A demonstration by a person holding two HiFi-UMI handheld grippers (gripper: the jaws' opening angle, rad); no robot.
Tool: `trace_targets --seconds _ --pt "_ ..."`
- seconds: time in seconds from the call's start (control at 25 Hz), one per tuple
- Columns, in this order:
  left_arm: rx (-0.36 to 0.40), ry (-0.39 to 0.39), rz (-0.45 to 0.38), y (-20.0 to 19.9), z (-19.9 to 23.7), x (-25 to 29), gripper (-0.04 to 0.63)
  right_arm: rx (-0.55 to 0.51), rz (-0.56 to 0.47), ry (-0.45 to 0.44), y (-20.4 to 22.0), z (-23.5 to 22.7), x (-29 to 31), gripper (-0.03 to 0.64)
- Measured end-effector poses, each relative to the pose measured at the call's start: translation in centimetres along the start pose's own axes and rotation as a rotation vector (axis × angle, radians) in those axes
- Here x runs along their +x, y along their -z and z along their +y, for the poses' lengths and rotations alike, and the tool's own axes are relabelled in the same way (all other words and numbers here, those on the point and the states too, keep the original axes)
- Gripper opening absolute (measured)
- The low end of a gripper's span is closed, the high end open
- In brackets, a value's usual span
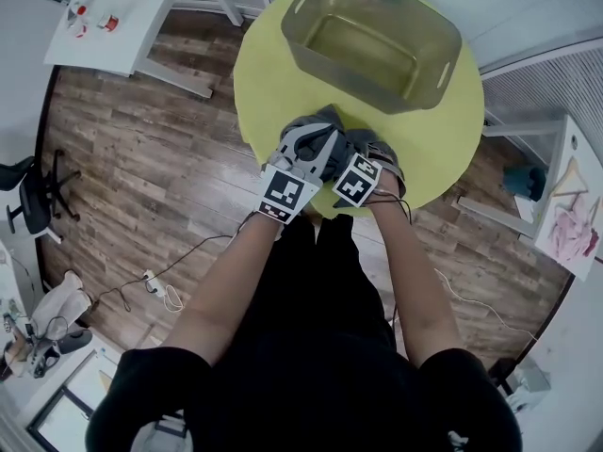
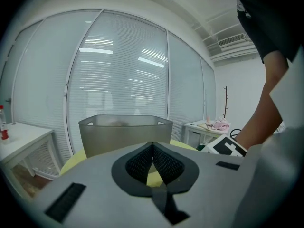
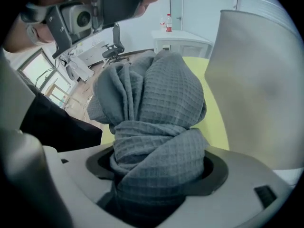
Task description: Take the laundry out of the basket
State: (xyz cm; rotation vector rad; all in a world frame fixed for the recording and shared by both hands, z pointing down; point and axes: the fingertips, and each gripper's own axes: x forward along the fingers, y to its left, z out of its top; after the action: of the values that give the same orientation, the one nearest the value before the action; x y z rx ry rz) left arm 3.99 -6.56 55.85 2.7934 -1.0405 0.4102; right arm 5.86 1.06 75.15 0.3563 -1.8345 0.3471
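Note:
The grey waffle-weave towel [image 3: 161,89] is bunched into a thick bundle, and my right gripper [image 3: 159,163] is shut on it, pointing steeply down. In the head view the towel [image 1: 325,121] hangs at the near edge of the round yellow table [image 1: 273,73], partly under both grippers. My left gripper [image 1: 314,141] sits just left of the right gripper [image 1: 370,158]. The left gripper [image 2: 152,146] is shut, its mesh pads meeting with nothing between them. The grey plastic basket [image 1: 358,88] stands further back on the table; its inside looks bare. It also shows ahead of the left gripper [image 2: 124,134].
A white desk with small bottles [image 1: 104,17] stands at the far left, and an office chair [image 1: 33,201] is on the wood floor. A white side table with pink cloth [image 1: 575,224] is at the right. Cables [image 1: 160,285] trail on the floor.

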Motion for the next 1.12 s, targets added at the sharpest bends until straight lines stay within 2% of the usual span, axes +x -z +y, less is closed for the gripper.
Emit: trace_targets --seconds 0.12,0.28,0.52,0.72,0.92,1.12 --pt "-0.012 -0.007 0.015 0.7 0.5 0.5 0.011 -0.028 0.035 -0.004 0.8 0.0 1.8 0.393" --pt "-0.025 -0.007 0.025 1.0 0.8 0.3 0.011 -0.005 0.046 -0.016 1.0 0.4 2.8 0.394" --pt "-0.055 0.011 0.013 0.1 0.8 0.2 0.011 0.048 0.03 -0.04 0.9 0.2 0.4 0.41" --pt "-0.051 0.022 0.002 -0.7 0.8 -0.5 0.011 0.065 0.016 -0.013 1.1 -0.2 -2.6 0.41" --pt "-0.044 0.03 -0.011 -1.8 0.7 -1.4 0.011 0.123 -0.054 0.032 1.2 -1.1 -6.6 0.408" --pt "-0.028 0.039 -0.029 -3.2 0.4 -2.6 0.011 0.189 -0.196 0.073 0.2 -1.5 -11.2 0.408"
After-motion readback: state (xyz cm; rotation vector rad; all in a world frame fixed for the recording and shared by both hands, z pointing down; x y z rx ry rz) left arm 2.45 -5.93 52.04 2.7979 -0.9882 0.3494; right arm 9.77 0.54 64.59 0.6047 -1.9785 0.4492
